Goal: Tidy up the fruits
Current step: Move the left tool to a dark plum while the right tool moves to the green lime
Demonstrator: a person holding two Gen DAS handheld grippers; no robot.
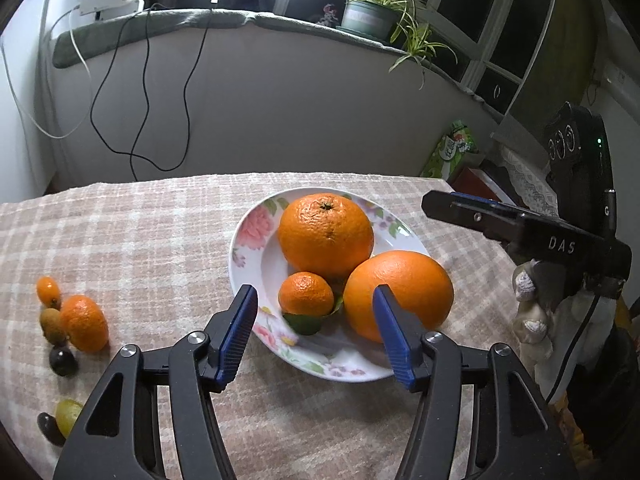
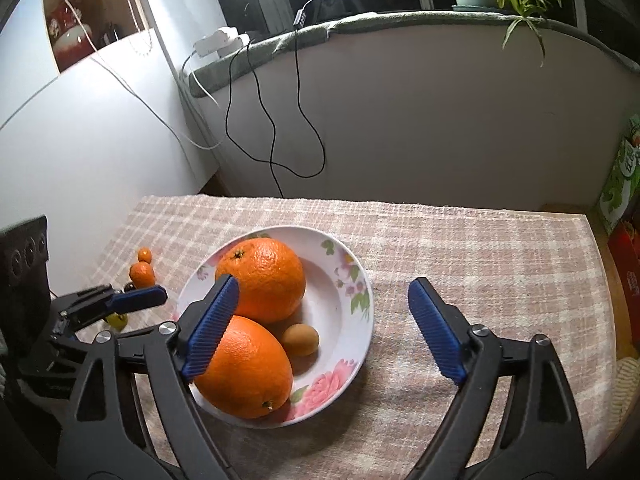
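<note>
A floral white plate (image 1: pixel 250 256) (image 2: pixel 352 308) holds two big oranges (image 1: pixel 325 234) (image 1: pixel 400 292) and a small tangerine (image 1: pixel 306 294) with a green leaf. In the right wrist view the oranges (image 2: pixel 262 278) (image 2: pixel 246 366) hide all but a little of the tangerine (image 2: pixel 301 339). My left gripper (image 1: pixel 316 334) is open and empty, just above the plate's near rim, either side of the tangerine. My right gripper (image 2: pixel 322 328) is open and empty over the plate's right half; it also shows in the left wrist view (image 1: pixel 472 210). Loose fruit lies left of the plate: a tangerine (image 1: pixel 84 322), a kumquat (image 1: pixel 49 291).
A checked cloth (image 1: pixel 160 240) covers the table. More small fruit lie at the left: a kiwi berry (image 1: pixel 52 326), a dark one (image 1: pixel 63 360), a yellow-green one (image 1: pixel 67 414). A wall with dangling cables (image 1: pixel 144 100) stands behind. Boxes (image 1: pixel 452 152) stand past the table's right edge.
</note>
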